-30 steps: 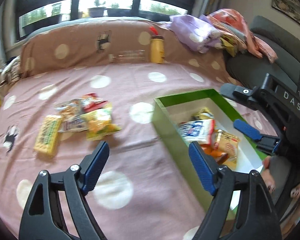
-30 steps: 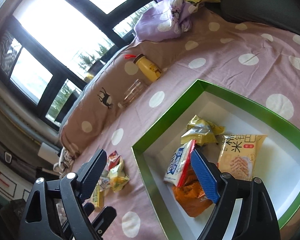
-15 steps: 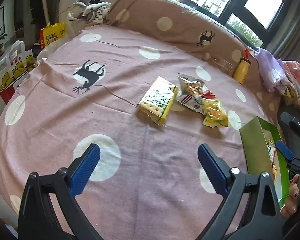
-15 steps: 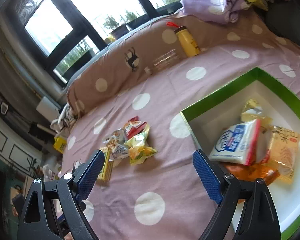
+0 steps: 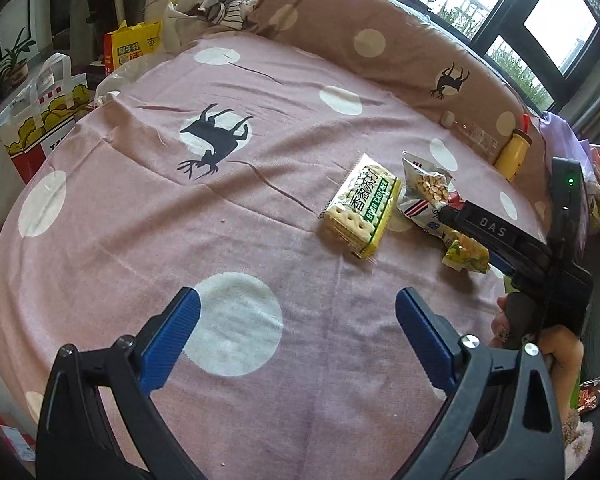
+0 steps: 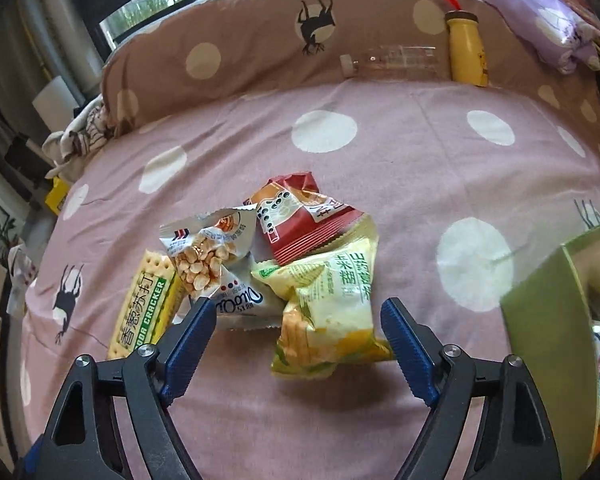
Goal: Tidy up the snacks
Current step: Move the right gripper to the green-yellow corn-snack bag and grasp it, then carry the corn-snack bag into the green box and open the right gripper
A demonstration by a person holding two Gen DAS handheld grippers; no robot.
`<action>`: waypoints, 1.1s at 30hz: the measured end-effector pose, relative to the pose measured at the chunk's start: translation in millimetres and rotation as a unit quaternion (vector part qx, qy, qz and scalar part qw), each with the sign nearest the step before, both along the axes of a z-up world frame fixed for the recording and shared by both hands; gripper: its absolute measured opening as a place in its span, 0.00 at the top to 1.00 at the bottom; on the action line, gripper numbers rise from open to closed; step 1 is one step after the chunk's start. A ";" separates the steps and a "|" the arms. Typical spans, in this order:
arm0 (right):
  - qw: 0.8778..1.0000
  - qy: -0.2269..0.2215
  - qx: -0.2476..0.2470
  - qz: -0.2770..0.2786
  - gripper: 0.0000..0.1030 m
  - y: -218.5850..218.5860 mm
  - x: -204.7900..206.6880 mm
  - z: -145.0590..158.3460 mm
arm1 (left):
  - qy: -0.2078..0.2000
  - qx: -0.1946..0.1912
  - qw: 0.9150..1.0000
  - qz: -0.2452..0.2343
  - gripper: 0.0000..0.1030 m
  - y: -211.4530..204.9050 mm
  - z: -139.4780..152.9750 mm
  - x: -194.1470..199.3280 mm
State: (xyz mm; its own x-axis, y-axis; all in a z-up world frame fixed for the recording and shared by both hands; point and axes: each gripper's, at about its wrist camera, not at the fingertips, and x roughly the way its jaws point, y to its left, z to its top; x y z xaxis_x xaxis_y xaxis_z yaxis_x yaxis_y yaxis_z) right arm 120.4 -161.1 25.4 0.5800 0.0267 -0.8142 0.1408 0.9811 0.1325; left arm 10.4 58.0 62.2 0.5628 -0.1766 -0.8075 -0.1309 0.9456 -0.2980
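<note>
A pile of snack packets lies on the pink spotted bedcover. In the right wrist view my right gripper point(image 6: 296, 320) is open, its jaws either side of a yellow-green packet point(image 6: 328, 308). Behind it lie a red packet point(image 6: 300, 220), a silver peanut packet point(image 6: 208, 248), a white packet point(image 6: 240, 304) and a soda cracker pack point(image 6: 148, 304). The green box point(image 6: 548, 320) with snacks in it is at the right edge. My left gripper point(image 5: 296, 328) is open and empty over bare cover, with the cracker pack point(image 5: 360, 212) ahead to the right. The right gripper's body point(image 5: 512, 248) covers part of the pile.
A yellow bottle point(image 6: 466, 52) and a clear bottle point(image 6: 392, 60) lie against the brown spotted bolster point(image 6: 260, 44). Purple cloth point(image 6: 552, 24) is at the back right. Paper bags point(image 5: 40, 112) and a yellow box point(image 5: 130, 46) stand off the bed's left side.
My right gripper has swung from the green box to the snack pile and now straddles the yellow-green packet. My left gripper's view turned left, away from the box, toward the open bedcover.
</note>
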 end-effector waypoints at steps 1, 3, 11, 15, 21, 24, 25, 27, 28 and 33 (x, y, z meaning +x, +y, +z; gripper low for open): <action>1.000 0.005 -0.010 -0.008 0.23 -0.6 1.0 -4.4 | 0.004 0.000 1.000 0.000 0.04 -0.1 -1.3 0.5; 0.999 0.014 -0.018 -0.023 0.40 -5.3 0.8 -11.6 | 0.010 0.002 1.000 0.000 0.04 -2.1 -3.5 1.7; 1.000 0.007 -0.011 -0.010 0.63 -1.6 -14.8 -5.1 | 0.013 0.011 1.000 -0.015 0.04 -9.7 -5.5 1.5; 0.999 0.026 0.033 -0.010 0.65 0.3 -35.6 2.3 | 0.019 0.011 1.000 -0.010 0.04 -6.6 -8.3 3.7; 0.997 0.035 0.070 0.009 0.64 11.5 -84.3 13.0 | 0.026 0.018 0.999 0.002 0.04 -1.9 -12.1 2.9; 0.994 0.067 0.085 -0.003 0.64 12.3 -100.8 0.1 | 0.034 0.018 0.999 0.002 0.04 -1.4 -15.3 3.5; 0.994 0.071 0.081 -0.005 0.64 13.2 -104.6 -2.7 | 0.034 0.018 0.999 0.001 0.04 -1.6 -15.5 3.2; 0.995 0.081 0.062 -0.003 0.64 17.5 -110.1 -5.1 | 0.032 0.019 0.999 -0.003 0.04 -4.2 -15.0 2.1; 0.995 0.086 0.055 -0.001 0.64 19.4 -110.5 -5.2 | 0.032 0.019 0.999 -0.009 0.04 -6.3 -14.7 1.6; 0.995 0.087 0.057 0.013 0.62 23.1 -109.1 -2.0 | 0.033 0.018 0.999 -0.030 0.04 -15.6 -15.7 0.9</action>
State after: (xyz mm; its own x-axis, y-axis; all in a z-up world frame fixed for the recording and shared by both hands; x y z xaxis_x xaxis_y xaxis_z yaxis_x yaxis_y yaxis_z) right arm 11.3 -138.0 23.4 0.4292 0.1380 -0.8926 0.1453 0.9648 0.2191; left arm 11.3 42.4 46.5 0.4964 -0.1786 -0.8495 -0.0915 0.9624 -0.2558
